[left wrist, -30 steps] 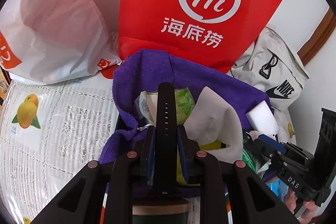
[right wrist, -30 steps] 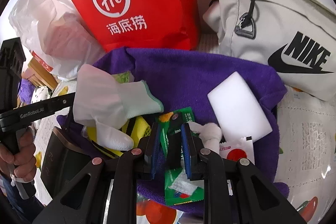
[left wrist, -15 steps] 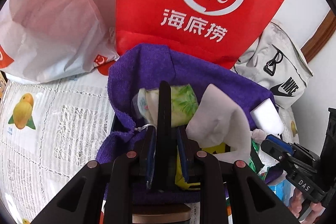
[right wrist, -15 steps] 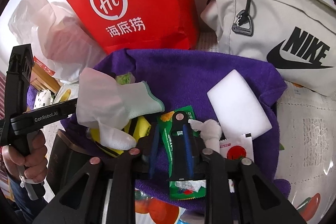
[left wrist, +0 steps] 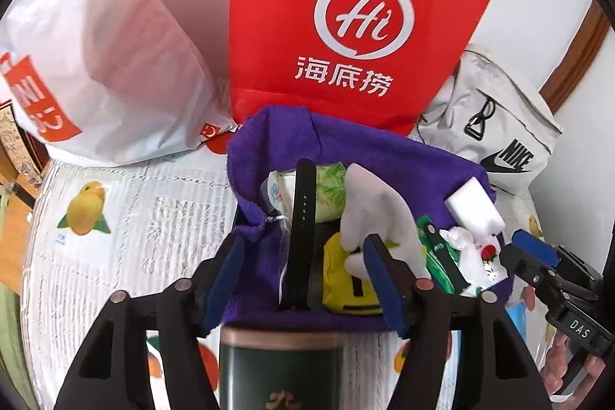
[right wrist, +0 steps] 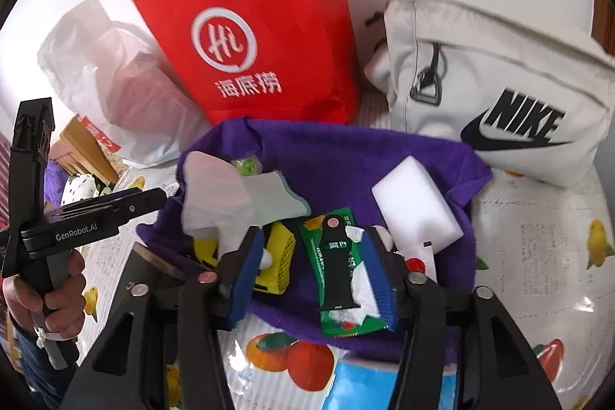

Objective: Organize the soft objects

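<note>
A purple towel (left wrist: 353, 148) lines a box that holds a white glove (left wrist: 376, 210), a white sponge (left wrist: 474, 208), a yellow pouch (left wrist: 342, 279) and a green tissue pack (left wrist: 330, 191). My left gripper (left wrist: 303, 256) is opening; a long black watch strap (left wrist: 301, 218) lies loose between its blue pads, untouched. In the right wrist view my right gripper (right wrist: 312, 248) is opening too. A short black strap piece (right wrist: 336, 264) rests on a green packet (right wrist: 346, 314) between its pads, apart from both. A hand holds each gripper.
A red paper bag (left wrist: 346, 25), a white plastic bag (left wrist: 115, 64) and a grey Nike bag (right wrist: 499, 95) stand behind the box against the wall. A dark green can (left wrist: 280, 367) sits just in front. A fruit-print cloth (left wrist: 115, 237) covers the table.
Both grippers were shut on the black strap pieces; both have opened and let them go. Each has drawn back and up a little.
</note>
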A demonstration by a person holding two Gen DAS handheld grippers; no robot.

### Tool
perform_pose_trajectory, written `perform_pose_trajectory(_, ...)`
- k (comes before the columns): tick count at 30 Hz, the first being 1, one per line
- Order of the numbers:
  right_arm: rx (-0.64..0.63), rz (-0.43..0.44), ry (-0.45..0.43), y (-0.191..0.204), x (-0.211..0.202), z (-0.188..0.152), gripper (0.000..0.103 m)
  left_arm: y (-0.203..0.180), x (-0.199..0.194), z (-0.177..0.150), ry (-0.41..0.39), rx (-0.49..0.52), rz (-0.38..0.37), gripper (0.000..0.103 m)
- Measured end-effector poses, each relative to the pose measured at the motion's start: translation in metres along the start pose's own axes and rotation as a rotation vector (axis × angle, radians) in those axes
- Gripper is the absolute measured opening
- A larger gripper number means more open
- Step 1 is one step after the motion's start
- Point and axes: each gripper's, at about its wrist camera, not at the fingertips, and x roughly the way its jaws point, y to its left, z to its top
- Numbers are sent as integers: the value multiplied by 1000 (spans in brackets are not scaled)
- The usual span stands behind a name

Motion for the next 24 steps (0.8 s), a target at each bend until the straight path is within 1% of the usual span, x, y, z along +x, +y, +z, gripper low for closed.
perform_pose_trajectory(3, -7, -8, -21, 7, -16, -5, 60, -3, -16, -8, -4, 16, 0, 70)
perform_pose_trajectory(5, -7, -8, -21, 11, -23, -11, 61, -5, -25, -13, -6, 18, 6, 74)
perform_pose_trajectory(7, -9, -18, -13, 14, -28, -18, 63, -6, -35, -21, -2, 12, 15, 75)
perform_pose_trajectory(8, -11, -28, -13, 15, -32, -23, 63, -8, -40, -26, 8, 12, 14, 79)
perform_pose_trajectory(9, -12, -34, -14, 16, -34, -26, 67, -10, -43, -30, 17, 14, 14, 83)
perform_pose_trajectory(10, -11, -43, -16, 17, -38, -32, 77, -11, -46, -35, 21, 18, 15, 83)
perform_pose_trajectory(12, -2, -62, -20, 19, -46, -43, 88, -14, -55, -46, 20, 23, 38, 83)
perform_pose_trajectory(14, 1, -62, -32, 20, -56, -52, 88, -19, -67, -62, 9, 36, 82, 85)
perform_pose_trajectory(16, 7, -49, -38, 21, -70, -62, 89, -24, -78, -74, 2, 47, 91, 89)
perform_pose_trajectory(19, 15, -65, -38, 24, -88, -78, 89, -32, -98, -95, -21, 59, 109, 89)
perform_pose_trajectory(22, -2, -92, -54, 30, -110, -97, 89, -41, -120, -115, -52, 76, 149, 89)
perform_pose_trajectory(24, 5, -97, -61, 32, -125, -109, 89, -46, -135, -128, -73, 80, 146, 89)
